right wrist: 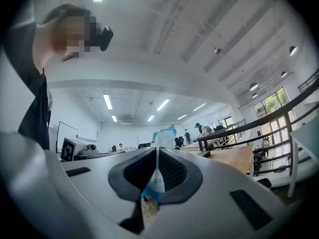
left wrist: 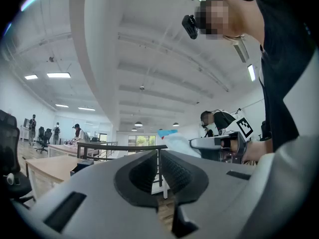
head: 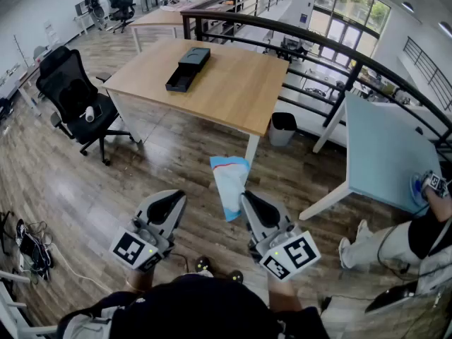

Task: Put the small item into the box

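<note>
A white pouch with a blue top (head: pixel 229 184) hangs upright over the wooden floor, pinched at its right edge by my right gripper (head: pixel 246 198). In the right gripper view the pouch (right wrist: pixel 160 139) sticks up between the shut jaws of the right gripper (right wrist: pixel 156 159). My left gripper (head: pixel 174 199) is level with it on the left, apart from the pouch, jaws shut on nothing. The left gripper (left wrist: pixel 158 154) view shows the pouch (left wrist: pixel 177 143) off to its right. A black open box (head: pixel 188 68) lies far ahead on the wooden table (head: pixel 233 94).
A black office chair (head: pixel 73 96) stands left of the table, a black bin (head: pixel 282 128) by its right leg. A dark railing (head: pixel 332 44) runs behind. A pale blue table (head: pixel 385 154) and a seated person (head: pixel 395 242) are at right. Cables (head: pixel 28 249) lie at left.
</note>
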